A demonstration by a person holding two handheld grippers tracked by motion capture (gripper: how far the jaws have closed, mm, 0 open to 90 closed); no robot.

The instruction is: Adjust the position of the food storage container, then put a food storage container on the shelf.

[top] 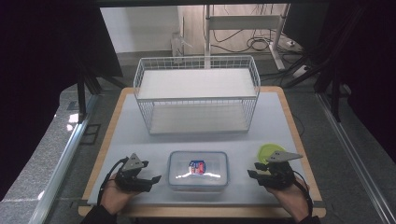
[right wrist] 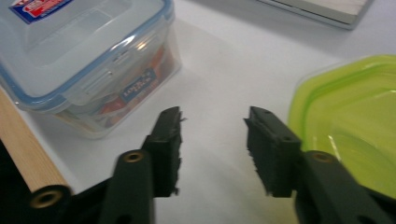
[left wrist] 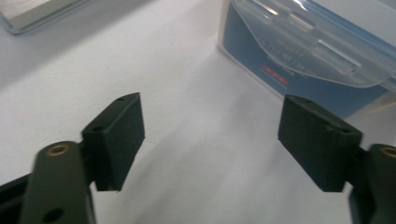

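High view: container [top: 198, 170] between both tongs (untouched).

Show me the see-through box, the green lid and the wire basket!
See-through box [top: 198, 161]: high view, on its lid.
Green lid [right wrist: 355, 112]: right gripper view, on its top.
Wire basket [top: 196, 60]: high view, on its back rim.

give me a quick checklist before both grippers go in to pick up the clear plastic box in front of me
1. Left gripper open, holding nothing: ok.
2. Right gripper open, holding nothing: ok.
3. Clear box lies between the grippers, untouched: ok.
4. Lid sits on the box: ok. Side latches locked: cannot tell.
5. Green container lies close beside the right gripper, may get nudged: not ok.
6. Wire basket stands well behind the box: ok.
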